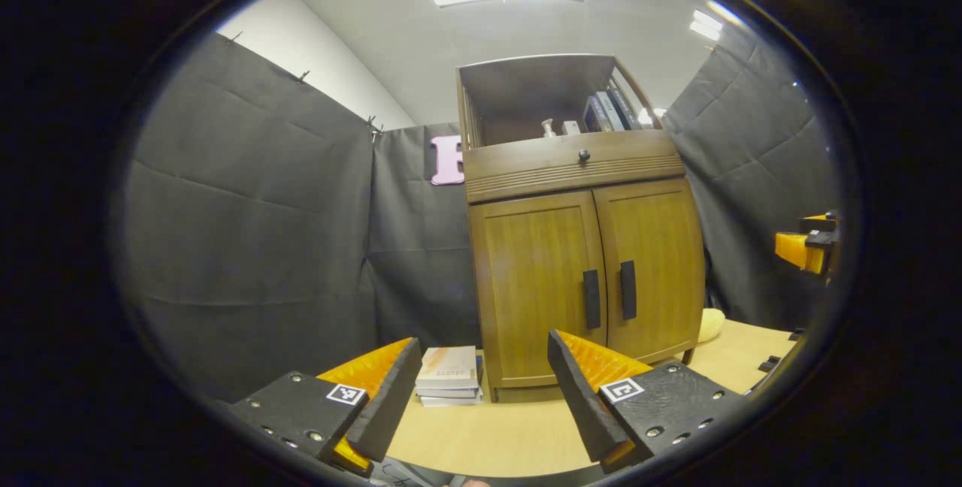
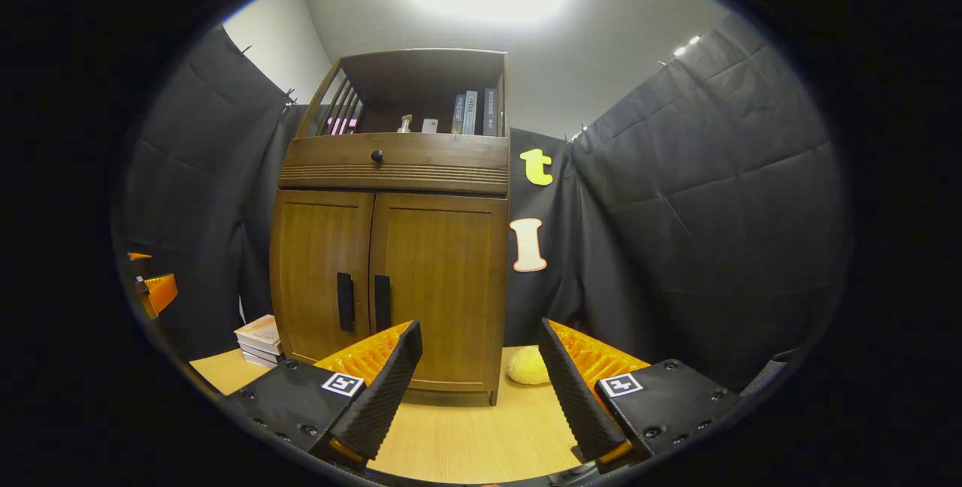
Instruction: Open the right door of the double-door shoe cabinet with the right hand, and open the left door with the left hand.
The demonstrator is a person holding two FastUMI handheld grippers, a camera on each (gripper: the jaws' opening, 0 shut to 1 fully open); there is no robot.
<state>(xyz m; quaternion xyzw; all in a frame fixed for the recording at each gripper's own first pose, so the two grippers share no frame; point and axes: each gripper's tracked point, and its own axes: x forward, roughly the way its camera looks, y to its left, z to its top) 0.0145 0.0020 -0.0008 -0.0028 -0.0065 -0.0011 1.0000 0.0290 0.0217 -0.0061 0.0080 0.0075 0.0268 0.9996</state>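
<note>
Cabinet (image 1: 579, 246) doors closed, well ahead of left claw (image 1: 481, 389), right claw (image 2: 481, 382); both spread, empty.

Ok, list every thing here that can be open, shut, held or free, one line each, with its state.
Left wooden cabinet door with black bar handle: shut.
Right wooden cabinet door with black bar handle: shut.
Wooden drawer with round black knob: shut.
Left black-and-orange gripper: open, holding nothing, short of the cabinet.
Right black-and-orange gripper: open, holding nothing.
Stack of books on the table: lying flat, untouched.
</note>
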